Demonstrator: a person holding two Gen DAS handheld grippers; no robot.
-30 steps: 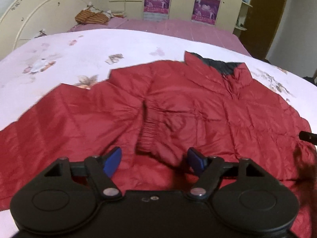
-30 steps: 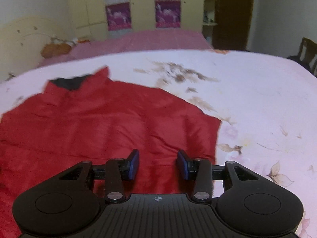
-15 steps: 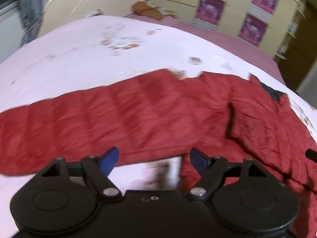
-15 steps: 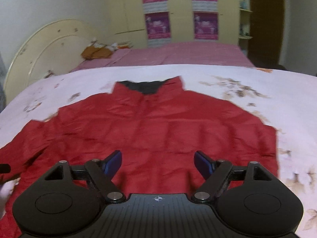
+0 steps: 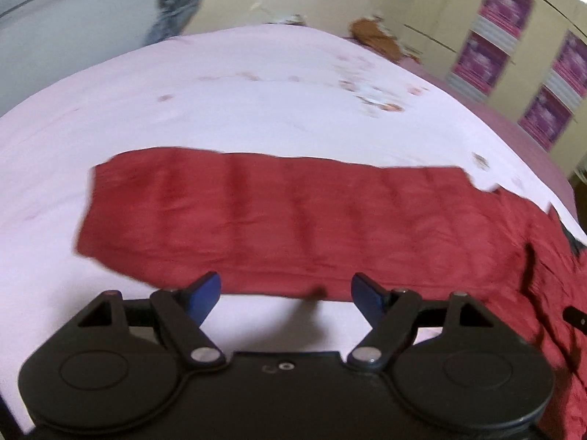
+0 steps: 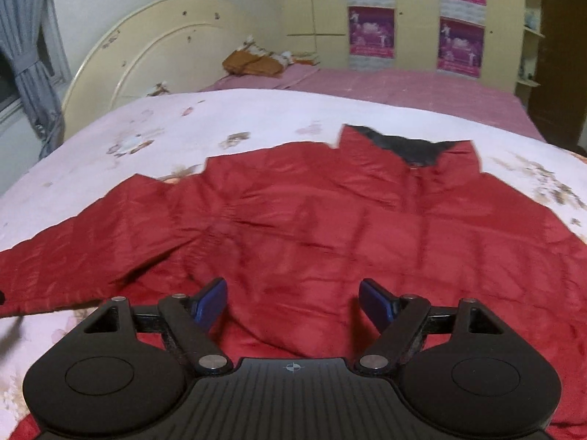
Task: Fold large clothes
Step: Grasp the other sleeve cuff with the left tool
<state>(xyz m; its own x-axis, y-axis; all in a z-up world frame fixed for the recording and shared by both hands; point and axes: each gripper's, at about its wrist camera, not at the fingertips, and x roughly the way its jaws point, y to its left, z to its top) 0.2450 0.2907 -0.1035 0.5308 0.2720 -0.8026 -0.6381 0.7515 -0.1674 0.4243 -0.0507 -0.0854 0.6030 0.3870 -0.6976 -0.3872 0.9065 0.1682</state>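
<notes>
A large red padded jacket [image 6: 330, 227] lies face up on the pale floral bedsheet [image 6: 256, 117], its collar with dark lining [image 6: 414, 150] pointing away. In the left wrist view one sleeve [image 5: 293, 220] stretches straight out to the left, cuff end [image 5: 95, 212] flat on the sheet. My left gripper [image 5: 286, 293] hovers open over that sleeve's near edge, nothing between its blue pads. My right gripper [image 6: 293, 297] stands open above the jacket's lower front, holding nothing. A creased fold [image 6: 205, 242] crosses the front near its left finger.
A cream curved headboard [image 6: 154, 47] stands at the bed's far left. Beyond lies a pink bed [image 6: 403, 88] with a brown bundle [image 6: 253, 64], then a wardrobe with purple posters [image 6: 370, 29]. A grey curtain [image 6: 25, 55] hangs left. Bare sheet [image 5: 220, 102] surrounds the sleeve.
The left gripper swung left, from over the jacket's body to the outstretched sleeve, and rolled. The right gripper opened wide and moved left, from the jacket's right edge to over its middle.
</notes>
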